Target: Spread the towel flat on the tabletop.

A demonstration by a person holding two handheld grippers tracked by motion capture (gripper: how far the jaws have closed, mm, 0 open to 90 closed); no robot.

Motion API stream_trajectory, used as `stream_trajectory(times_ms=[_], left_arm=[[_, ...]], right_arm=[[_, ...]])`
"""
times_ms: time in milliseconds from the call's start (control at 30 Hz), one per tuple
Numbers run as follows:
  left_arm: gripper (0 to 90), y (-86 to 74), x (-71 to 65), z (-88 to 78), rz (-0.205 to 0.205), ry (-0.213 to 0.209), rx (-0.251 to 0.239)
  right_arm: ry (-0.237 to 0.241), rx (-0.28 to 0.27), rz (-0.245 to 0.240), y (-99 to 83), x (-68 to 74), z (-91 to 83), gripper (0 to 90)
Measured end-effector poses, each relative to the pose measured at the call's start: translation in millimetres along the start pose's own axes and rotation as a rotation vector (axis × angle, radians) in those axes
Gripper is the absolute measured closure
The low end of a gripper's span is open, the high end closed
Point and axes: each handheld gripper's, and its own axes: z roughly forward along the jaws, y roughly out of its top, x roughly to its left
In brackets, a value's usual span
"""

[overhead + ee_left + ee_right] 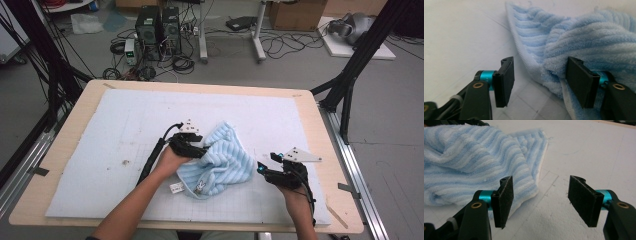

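Towel [220, 162] tag [176, 188]: print too small

Black gripper [537, 82] jaws, teal collars, brass screws.

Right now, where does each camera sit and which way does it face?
High view: above the person's side, facing forward and down on the white foam-covered table; both forearms, left gripper, right gripper.
Left gripper view: along its open jaws at the towel's hem.
Right gripper view: along its open jaws across the mat.
All share the crumpled blue striped towel.
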Motion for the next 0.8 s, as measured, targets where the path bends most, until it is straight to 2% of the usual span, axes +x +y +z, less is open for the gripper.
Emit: stream_trajectory(times_ms=[33, 100, 133, 167, 233, 367, 433, 467, 533, 667, 800], left_arm=[[44.8, -0.2, -1.6, 2.0, 0.011, -0.008, 0.005], [61.2, -0.5, -3.6, 2.7, 0.025, -0.021, 0.012], [71.3, -0.4, -4.6, 2.4, 0.056, -0.005, 0.023], [76.5, -0.2, -3.6, 1.1, 0.066, -0.004, 0.023], [82.3, 0.2, 1.9, -3.7, 0.042, -0.010, 0.016], [83.6, -0.1, 19.3, -19.9, -0.024, 0.009, -0.028], [83.5, -1.3, 33.4, -33.0, -0.094, -0.005, -0.071], [83.4, -1.8, 37.8, -37.0, -0.111, -0.006, -0.085], [83.3, -3.6, 49.7, -49.1, -0.122, 0.023, -0.093], [83.3, -9.2, 74.4, -75.6, -0.169, 0.072, -0.129], [83.3, -16.2, 88.3, -91.5, -0.190, 0.109, -0.137]], right_arm=[[0.000, 0.000, -0.003, -0.2, -0.3, -0.1, 36.7], [-0.002, 0.001, -0.003, -0.3, -0.4, -0.5, 36.8], [-0.001, 0.001, -0.003, -0.4, -0.5, -0.6, 36.8], [-0.001, 0.002, -0.004, -0.5, -0.8, -1.0, 36.9], [-0.001, 0.000, -0.003, -0.7, -1.1, -1.3, 37.0], [0.001, 0.002, 0.001, -1.1, -0.4, -1.8, 37.1], [0.000, 0.004, 0.002, -1.2, 0.0, -2.0, 37.2], [0.002, 0.001, -0.001, -1.0, 0.2, -1.6, 37.2], [0.006, 0.003, 0.000, -0.8, 1.0, -1.1, 37.3], [0.015, 0.005, 0.000, 0.4, 2.9, 1.9, 37.6], [0.048, 0.012, 0.011, 4.4, 9.5, 10.2, 37.9]])
